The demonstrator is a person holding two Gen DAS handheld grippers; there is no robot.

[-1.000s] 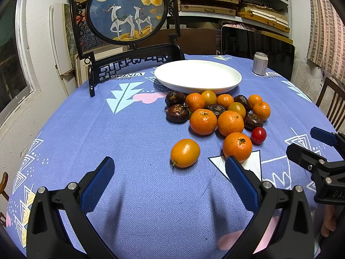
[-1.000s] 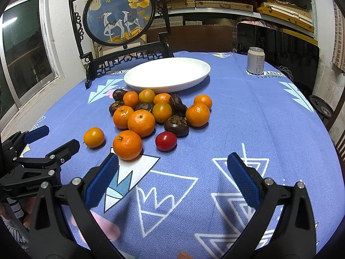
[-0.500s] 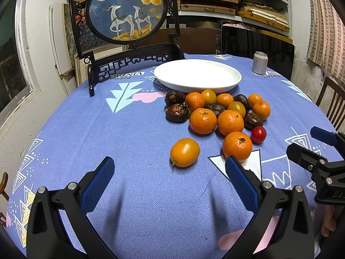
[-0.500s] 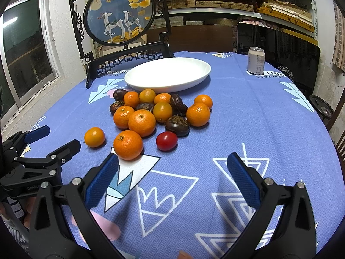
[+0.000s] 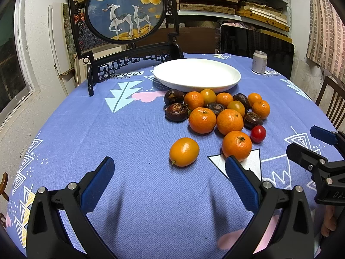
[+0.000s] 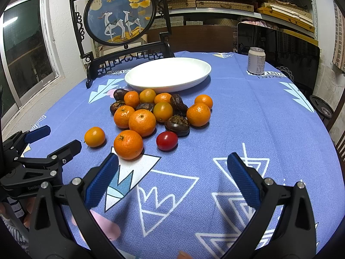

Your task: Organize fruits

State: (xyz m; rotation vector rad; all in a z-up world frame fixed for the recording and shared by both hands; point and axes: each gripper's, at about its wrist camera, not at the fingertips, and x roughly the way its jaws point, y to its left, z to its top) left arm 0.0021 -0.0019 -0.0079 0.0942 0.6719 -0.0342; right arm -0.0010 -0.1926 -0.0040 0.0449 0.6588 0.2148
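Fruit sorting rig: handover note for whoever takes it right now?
Left gripper: open, holding nothing, low over the tablecloth, aimed at the lone kumquat.
Right gripper: open, holding nothing, with the nearest tangerine just ahead of its left finger and the cherry tomato beyond the gap.
White plate: at the far side of the fruit pile, nothing on it.
Done: no fruit moved to the plate.
Left: all of it, tangerines, kumquats, dark brown fruits and the tomato. The loose fruits nearest the grippers look like the easiest start.
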